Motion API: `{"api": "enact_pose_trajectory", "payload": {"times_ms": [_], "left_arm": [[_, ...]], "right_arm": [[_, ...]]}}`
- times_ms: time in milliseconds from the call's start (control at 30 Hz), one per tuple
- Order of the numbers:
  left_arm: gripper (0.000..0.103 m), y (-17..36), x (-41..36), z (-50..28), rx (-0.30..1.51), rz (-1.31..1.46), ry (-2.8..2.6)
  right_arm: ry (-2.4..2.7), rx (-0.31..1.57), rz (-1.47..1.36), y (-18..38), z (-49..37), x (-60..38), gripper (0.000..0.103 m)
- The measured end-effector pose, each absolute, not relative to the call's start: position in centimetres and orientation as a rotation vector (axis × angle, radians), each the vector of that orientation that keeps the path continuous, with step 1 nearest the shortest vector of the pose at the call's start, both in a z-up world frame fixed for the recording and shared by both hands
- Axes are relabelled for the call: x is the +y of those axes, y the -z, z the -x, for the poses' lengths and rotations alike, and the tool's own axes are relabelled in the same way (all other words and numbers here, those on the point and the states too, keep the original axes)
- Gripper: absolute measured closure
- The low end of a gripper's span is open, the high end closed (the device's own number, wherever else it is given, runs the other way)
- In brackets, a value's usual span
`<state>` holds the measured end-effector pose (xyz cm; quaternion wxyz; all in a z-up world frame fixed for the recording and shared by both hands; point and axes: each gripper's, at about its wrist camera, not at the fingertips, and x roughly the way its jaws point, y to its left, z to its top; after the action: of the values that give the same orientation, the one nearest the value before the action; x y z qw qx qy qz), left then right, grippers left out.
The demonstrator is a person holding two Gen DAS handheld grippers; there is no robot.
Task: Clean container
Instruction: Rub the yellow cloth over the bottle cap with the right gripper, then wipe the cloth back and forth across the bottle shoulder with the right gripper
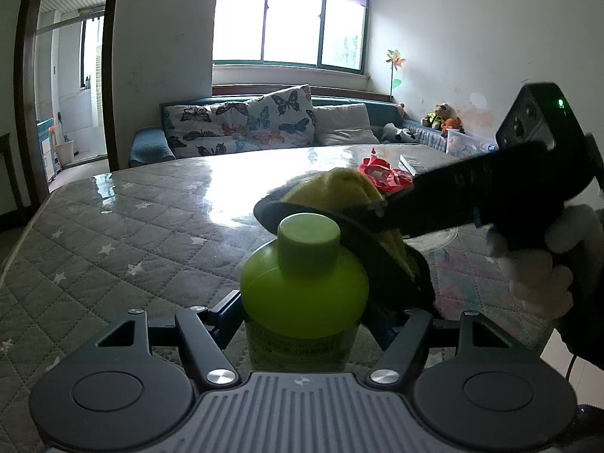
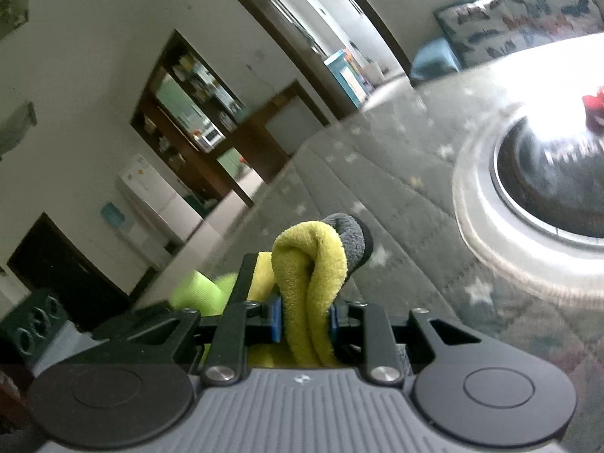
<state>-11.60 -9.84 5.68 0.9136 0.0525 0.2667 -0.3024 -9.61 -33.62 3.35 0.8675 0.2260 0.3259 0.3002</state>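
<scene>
Two hand-held grippers work over a glossy, star-quilted tabletop [image 1: 124,226] before a sofa [image 1: 241,128] and window [image 1: 290,19]. Left hand-held gripper [image 1: 302,324] clamps a green bottle [image 1: 302,283]; right hand-held gripper [image 2: 305,324] pinches a yellow cloth [image 2: 309,264].

Black gripper [image 2: 305,321], blue-padded fingers [image 2: 276,319], silver screws, ribbed grey body.

Upright capped green bottle [image 1: 304,294], folded yellow cloth [image 2: 311,287] beside it.
</scene>
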Motion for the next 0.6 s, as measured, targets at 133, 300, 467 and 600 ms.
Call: {"api": "enact_pose_trajectory", "payload": {"times_ms": [133,300,467,600], "left_arm": [[0.031,-5.6,-9.8,11.6,0.550,-0.109,0.621],[0.031,-5.5,-9.8,11.4,0.550,-0.107,0.621],[0.031,-5.4,-9.8,11.5,0.549,-0.110,0.621],[0.031,-5.4,-9.9,11.6,0.551,-0.112,0.620]], "right_arm": [[-0.642,0.656,-0.472,-4.2,9.2,-33.3,0.080],[-0.623,0.696,-0.465,-3.0,7.9,-32.4,0.080],[-0.592,0.774,-0.455,-0.4,7.2,-32.2,0.080],[-0.590,0.789,-0.456,0.2,7.5,-32.5,0.080]]}}
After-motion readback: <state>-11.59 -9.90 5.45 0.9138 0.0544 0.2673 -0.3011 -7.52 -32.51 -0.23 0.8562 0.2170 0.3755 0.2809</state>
